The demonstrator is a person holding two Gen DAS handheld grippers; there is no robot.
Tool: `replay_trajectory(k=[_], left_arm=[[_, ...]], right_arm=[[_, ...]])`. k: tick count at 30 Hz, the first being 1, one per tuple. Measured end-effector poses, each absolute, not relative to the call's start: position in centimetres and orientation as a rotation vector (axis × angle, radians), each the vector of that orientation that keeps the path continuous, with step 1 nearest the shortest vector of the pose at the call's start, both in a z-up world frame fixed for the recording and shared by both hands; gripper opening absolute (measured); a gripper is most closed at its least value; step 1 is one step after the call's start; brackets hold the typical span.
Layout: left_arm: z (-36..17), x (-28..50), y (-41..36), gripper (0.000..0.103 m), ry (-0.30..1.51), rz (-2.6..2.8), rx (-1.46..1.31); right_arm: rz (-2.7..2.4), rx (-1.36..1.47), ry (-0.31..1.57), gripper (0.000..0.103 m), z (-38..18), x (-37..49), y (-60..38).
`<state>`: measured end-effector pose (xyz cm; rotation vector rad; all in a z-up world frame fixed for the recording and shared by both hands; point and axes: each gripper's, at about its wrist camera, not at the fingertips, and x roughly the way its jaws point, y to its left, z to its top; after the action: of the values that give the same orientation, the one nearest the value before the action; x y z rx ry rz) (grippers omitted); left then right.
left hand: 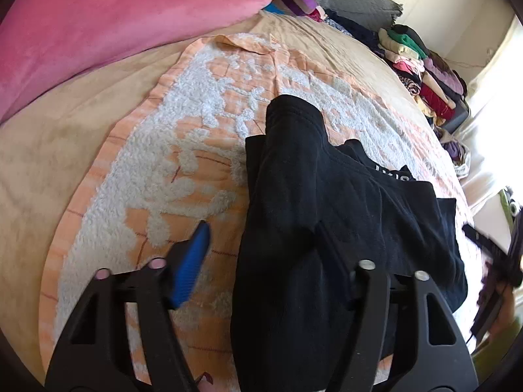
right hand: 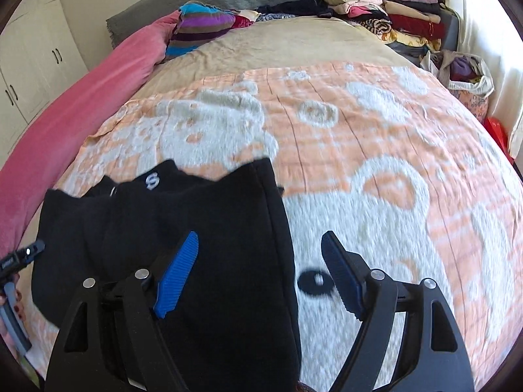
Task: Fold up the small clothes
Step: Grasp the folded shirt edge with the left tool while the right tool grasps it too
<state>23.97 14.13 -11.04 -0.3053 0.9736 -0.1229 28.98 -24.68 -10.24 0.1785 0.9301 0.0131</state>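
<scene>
A small black garment [left hand: 313, 215] lies partly folded on an orange and white patterned blanket [left hand: 163, 150]; one leg or sleeve lies straight across the rest. My left gripper [left hand: 264, 238] is open above the garment's near part, its left blue pad [left hand: 193, 261] over the blanket and its right finger dark against the cloth. In the right wrist view the garment [right hand: 183, 228] has a small white logo near its top edge. My right gripper [right hand: 261, 254] is open and empty over the garment's right edge, with its right finger over the blanket [right hand: 376, 150].
A pink duvet [left hand: 114, 9] lies along the left side of the bed. A striped cushion [right hand: 199, 29] and stacks of folded clothes [right hand: 385, 9] sit at the far end. A bag of clothes [right hand: 464, 72] stands at the right. White cupboards [right hand: 29, 62] are at far left.
</scene>
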Motion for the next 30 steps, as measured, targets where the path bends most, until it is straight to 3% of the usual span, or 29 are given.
replay_trajectory(k=[2,4,6,9,13,17,19,21,23,27,30], left_arm=[[-11.1,24.0,13.8,0.03,0.975,-0.133,-0.286],[-10.9,23.9,13.2,0.009,0.968,-0.155,-0.269],[-10.5,23.7,12.6,0.005,0.954,-0.161,-0.229],[-9.9,23.5,12.7,0.004,0.939,-0.15,-0.21],[-10.1,23.8,13.6,0.004,0.956,-0.138,-0.248],[-10.5,23.9,13.2,0.005,0.97,-0.132,-0.227],[-10.6,23.9,13.2,0.006,0.971,-0.131,-0.224],[-10.5,23.8,13.1,0.011,0.97,-0.122,-0.206],[-10.1,23.7,13.1,0.015,0.962,-0.109,-0.183],[-9.1,23.2,13.5,0.017,0.956,-0.091,-0.17],[-8.1,22.5,13.7,0.026,0.933,-0.094,-0.168]], right_arm=[[0.012,0.153,0.944,0.076,-10.7,30.6,-24.2],[0.006,0.125,0.966,0.065,-11.4,31.8,-23.7],[0.031,0.093,0.999,0.01,-12.2,32.8,-23.1],[0.036,0.086,0.932,0.007,-11.4,32.3,-23.5],[-0.02,0.18,0.909,0.007,-11.3,32.5,-26.1],[-0.032,0.088,0.975,0.008,-13.4,33.3,-25.2],[-0.032,0.078,0.964,0.014,-13.5,33.1,-25.0],[-0.036,0.125,0.945,0.033,-12.8,32.2,-25.6],[-0.029,0.17,0.922,0.04,-12.0,30.9,-26.3],[0.013,0.207,0.887,0.051,-10.2,27.5,-27.1],[0.054,0.209,0.888,0.056,-9.5,25.2,-27.1]])
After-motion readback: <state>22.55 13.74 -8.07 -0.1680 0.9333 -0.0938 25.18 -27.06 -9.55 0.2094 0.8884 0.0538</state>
